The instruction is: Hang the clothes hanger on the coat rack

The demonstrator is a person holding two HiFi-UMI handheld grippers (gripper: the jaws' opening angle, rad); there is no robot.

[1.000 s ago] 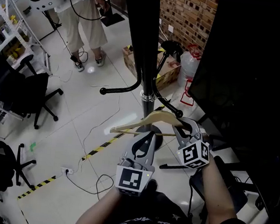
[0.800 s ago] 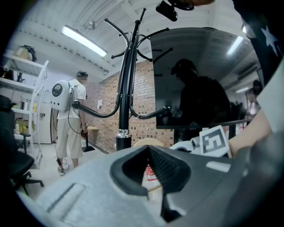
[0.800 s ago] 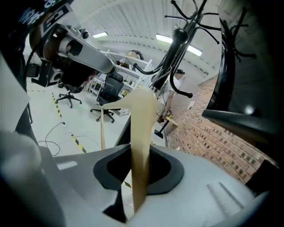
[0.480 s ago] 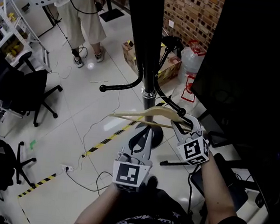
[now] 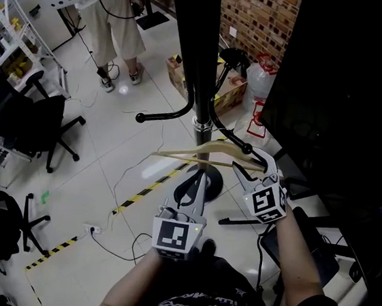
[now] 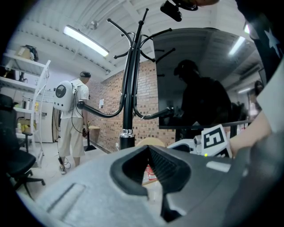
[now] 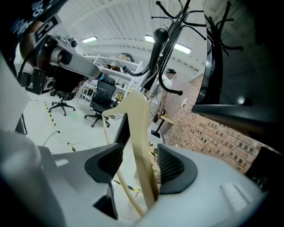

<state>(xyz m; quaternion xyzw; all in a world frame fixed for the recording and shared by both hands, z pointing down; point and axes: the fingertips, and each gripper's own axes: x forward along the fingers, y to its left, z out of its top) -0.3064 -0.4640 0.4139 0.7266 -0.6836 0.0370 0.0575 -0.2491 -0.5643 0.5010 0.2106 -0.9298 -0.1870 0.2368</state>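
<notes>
- The light tiled floor [image 5: 106, 173] lies far below, crossed by a strip of yellow-and-black tape [image 5: 142, 195]; a brick wall [image 5: 258, 12] stands behind.
- The black coat rack [image 5: 199, 60] rises up the middle, with curved prongs branching out to both sides low on its pole.
- The wooden clothes hanger [image 7: 140, 133] sits roughly level just in front of the pole, its top against the right-hand prong. The hook itself cannot be made out.
- The right gripper [image 5: 251, 168] has just let its jaws spread wide. One hanger arm stands between them, and the pads are not clamping it.
- The left gripper [image 5: 200, 177] sits just beneath the hanger, jaws closed together with nothing between them.
</notes>
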